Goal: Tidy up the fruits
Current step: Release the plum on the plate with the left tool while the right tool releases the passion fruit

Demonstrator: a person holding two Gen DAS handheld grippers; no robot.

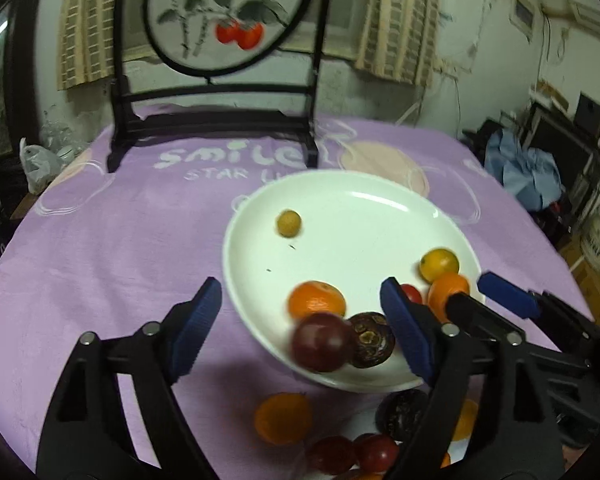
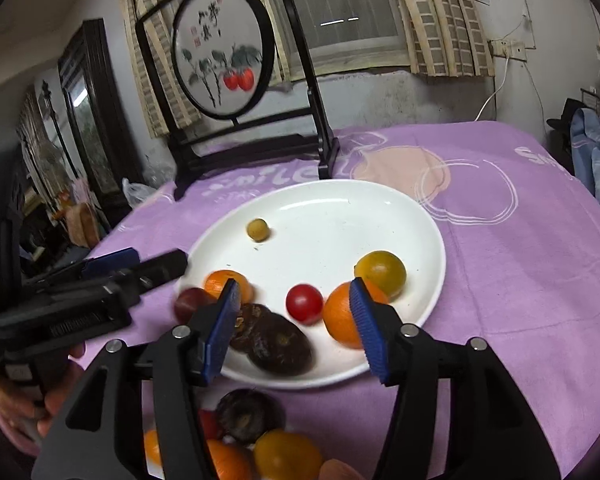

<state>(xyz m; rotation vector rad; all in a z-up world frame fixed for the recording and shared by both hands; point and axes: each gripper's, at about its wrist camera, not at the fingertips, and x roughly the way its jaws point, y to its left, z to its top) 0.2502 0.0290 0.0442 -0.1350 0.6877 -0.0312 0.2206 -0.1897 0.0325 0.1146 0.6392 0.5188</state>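
A white plate [image 1: 340, 184] [image 2: 380, 194] on the purple cloth holds a small yellowish fruit [image 1: 289, 223], two oranges [image 1: 317, 300] [image 2: 340, 316], a yellow-green citrus [image 2: 380, 272], a red tomato [image 2: 304, 304] and dark mangosteens [image 2: 280, 348]. My left gripper [image 1: 300, 286] is open over the plate's near rim. A blurred dark red plum [image 1: 322, 342] lies loose between its fingers, touching neither pad. My right gripper [image 2: 294, 286] is also open, with the blurred tomato between its pads and one orange just behind its right finger.
More fruit lies in a pile [image 1: 284, 418] [image 2: 288, 454] just under both grippers. A black stand with a round painted screen [image 1: 220, 20] [image 2: 220, 48] rises behind the plate. A plastic bag [image 1: 40, 164] sits at the table's far left edge.
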